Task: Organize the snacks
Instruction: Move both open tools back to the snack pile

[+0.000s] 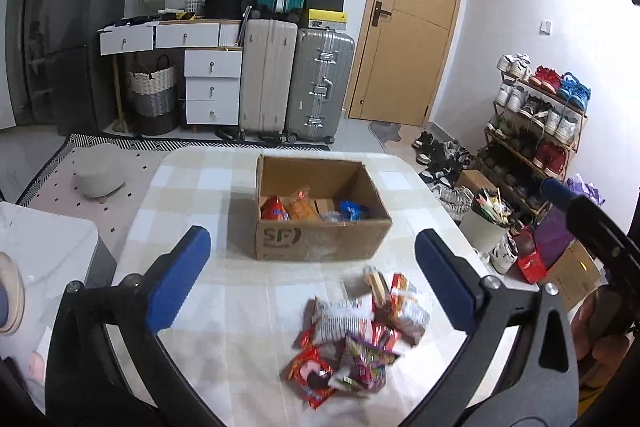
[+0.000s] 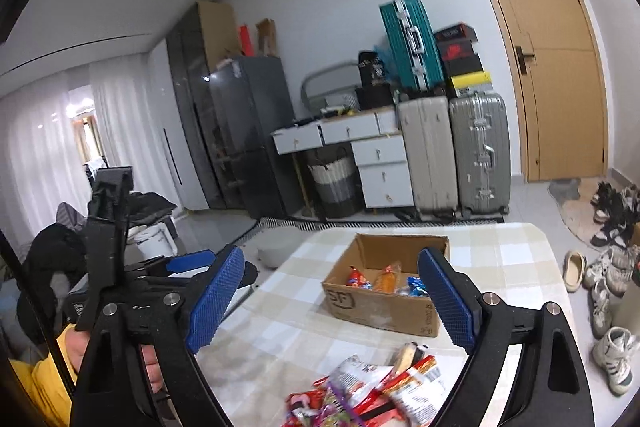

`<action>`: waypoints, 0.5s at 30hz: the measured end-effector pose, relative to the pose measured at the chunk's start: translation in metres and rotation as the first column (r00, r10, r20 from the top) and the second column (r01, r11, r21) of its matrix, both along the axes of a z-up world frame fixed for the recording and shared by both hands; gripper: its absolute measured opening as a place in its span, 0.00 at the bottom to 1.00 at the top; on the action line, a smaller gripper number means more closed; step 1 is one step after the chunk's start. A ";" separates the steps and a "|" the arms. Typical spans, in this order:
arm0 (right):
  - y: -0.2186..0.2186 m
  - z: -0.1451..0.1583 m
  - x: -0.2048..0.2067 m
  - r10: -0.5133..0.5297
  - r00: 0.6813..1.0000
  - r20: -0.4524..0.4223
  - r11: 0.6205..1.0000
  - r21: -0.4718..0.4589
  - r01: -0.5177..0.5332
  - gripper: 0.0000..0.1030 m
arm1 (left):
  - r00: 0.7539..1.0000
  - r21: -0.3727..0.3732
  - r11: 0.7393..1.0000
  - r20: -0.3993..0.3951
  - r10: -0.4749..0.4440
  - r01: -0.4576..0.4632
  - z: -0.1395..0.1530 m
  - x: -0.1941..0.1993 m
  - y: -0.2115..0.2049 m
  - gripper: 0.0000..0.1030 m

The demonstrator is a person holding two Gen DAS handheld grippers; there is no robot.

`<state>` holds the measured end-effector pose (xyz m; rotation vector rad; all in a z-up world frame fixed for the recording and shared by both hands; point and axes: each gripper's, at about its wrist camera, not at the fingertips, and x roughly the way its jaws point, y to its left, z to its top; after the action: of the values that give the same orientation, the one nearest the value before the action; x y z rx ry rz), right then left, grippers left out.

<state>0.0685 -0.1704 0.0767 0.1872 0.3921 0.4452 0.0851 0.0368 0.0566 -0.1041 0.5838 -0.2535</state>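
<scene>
Both tongs (image 1: 312, 267) (image 2: 332, 301) gape (empty) above bare tablecloth (image 1: 224, 291) before the box (image 1: 320, 239).

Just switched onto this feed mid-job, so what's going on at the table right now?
A person is sorting snacks with a handheld gripper in each hand. The left gripper and right gripper are both open and empty, held above the checked table. A few packets already lie in the cardboard box. A loose snack pile still sits on the table in front of the box, untouched at this moment.
</scene>
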 end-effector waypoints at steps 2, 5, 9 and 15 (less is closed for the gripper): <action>0.001 -0.003 -0.018 0.001 1.000 0.022 1.000 -0.007 -0.001 0.89 | 1.000 -0.005 1.000 -0.011 -0.007 0.007 -0.007 -0.021 0.005 0.99; 0.002 -0.012 -0.047 -0.007 0.998 0.068 1.000 -0.019 0.008 0.96 | 0.999 0.001 1.000 -0.039 -0.014 0.014 -0.025 -0.045 0.009 0.99; 0.003 -0.034 -0.072 -0.005 0.996 0.087 0.999 -0.031 0.008 0.98 | 0.994 0.022 0.999 -0.105 -0.041 0.044 -0.064 -0.058 0.006 0.99; 0.008 -0.089 -0.079 0.013 1.000 -0.020 0.996 -0.093 -0.015 0.98 | 0.962 0.059 0.994 -0.261 -0.077 0.096 -0.132 -0.049 -0.009 0.99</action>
<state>-0.0103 -0.1620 -0.0119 0.0980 0.4326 0.4382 0.0358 0.0273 -0.0750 -0.0429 0.8576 -0.3064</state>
